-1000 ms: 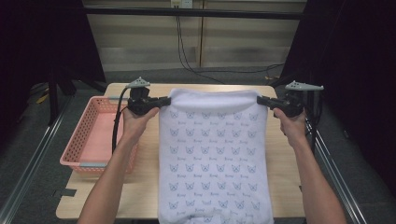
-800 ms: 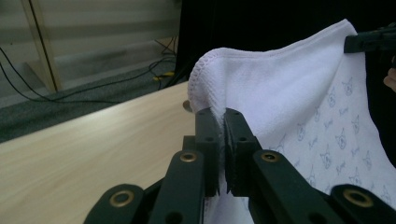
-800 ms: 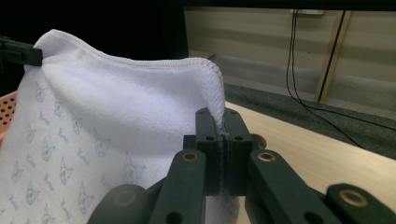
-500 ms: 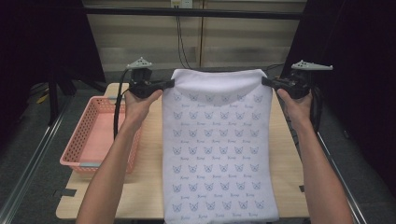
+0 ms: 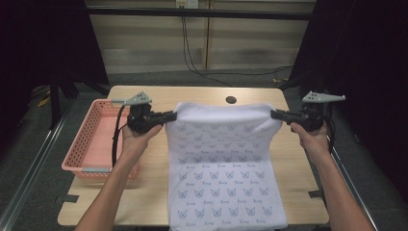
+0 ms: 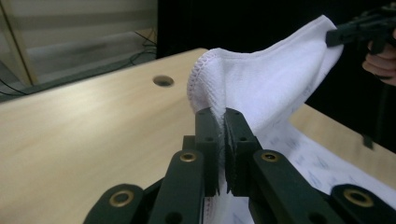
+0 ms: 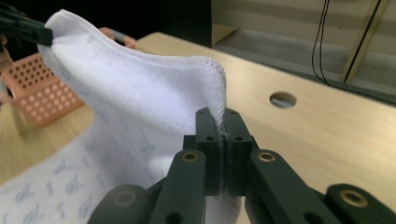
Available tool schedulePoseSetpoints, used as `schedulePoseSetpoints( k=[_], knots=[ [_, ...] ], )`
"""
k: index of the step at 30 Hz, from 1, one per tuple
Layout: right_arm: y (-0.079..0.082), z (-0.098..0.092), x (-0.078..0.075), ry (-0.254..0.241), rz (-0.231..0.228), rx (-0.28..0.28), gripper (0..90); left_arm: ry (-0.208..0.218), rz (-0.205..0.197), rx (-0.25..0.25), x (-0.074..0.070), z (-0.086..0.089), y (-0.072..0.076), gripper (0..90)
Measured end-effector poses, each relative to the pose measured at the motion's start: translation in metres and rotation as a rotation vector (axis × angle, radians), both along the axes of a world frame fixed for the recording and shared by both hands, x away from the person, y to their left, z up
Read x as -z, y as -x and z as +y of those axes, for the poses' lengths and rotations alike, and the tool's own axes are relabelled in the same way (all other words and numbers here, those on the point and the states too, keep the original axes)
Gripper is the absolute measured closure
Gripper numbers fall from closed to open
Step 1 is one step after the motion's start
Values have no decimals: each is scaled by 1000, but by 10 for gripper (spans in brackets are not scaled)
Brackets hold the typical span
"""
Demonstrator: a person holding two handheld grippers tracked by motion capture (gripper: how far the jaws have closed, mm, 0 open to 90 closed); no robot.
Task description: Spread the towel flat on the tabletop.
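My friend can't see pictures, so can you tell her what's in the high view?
A person's two hands hold up a white towel with small blue prints by its far corners, the left gripper and right gripper each clamped on one corner. It drapes over a wooden table; a pink basket sits at the left.

Left hand-held gripper, right hand-held gripper: jaws clamped, forearms outstretched.

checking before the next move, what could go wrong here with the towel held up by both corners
1. Each gripper pinches just a thin corner of the towel: the left gripper and right gripper could lose it under a tug.
2. The towel's near end overhangs the table edge; its weight might drag it off.
3. The left hand sits beside the pink basket and may bump it.
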State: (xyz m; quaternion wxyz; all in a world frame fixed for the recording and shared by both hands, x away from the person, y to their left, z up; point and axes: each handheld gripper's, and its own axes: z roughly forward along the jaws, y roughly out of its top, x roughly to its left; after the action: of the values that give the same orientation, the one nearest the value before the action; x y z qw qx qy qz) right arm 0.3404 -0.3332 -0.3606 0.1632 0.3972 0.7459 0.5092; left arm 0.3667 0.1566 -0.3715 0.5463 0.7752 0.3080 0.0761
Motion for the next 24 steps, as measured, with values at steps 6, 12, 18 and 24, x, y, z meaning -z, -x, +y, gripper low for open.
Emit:
schedulePoseSetpoints(
  k=[6, 12, 18, 24],
  knots=[
    [43, 0, 19, 12, 44, -47, 877, -41, 52, 54, 28, 2, 47, 858],
    [94, -1, 48, 28, 128, -85, 877, -21, 134, 102, 51, 9, 87, 857],
    [130, 0, 77, 62, 206, -98, 877, -81, 188, 123, 70, 5, 115, 856],
    [135, 6, 106, 102, 291, -114, 877, -166, 275, 127, 101, 4, 127, 856]
  ],
)
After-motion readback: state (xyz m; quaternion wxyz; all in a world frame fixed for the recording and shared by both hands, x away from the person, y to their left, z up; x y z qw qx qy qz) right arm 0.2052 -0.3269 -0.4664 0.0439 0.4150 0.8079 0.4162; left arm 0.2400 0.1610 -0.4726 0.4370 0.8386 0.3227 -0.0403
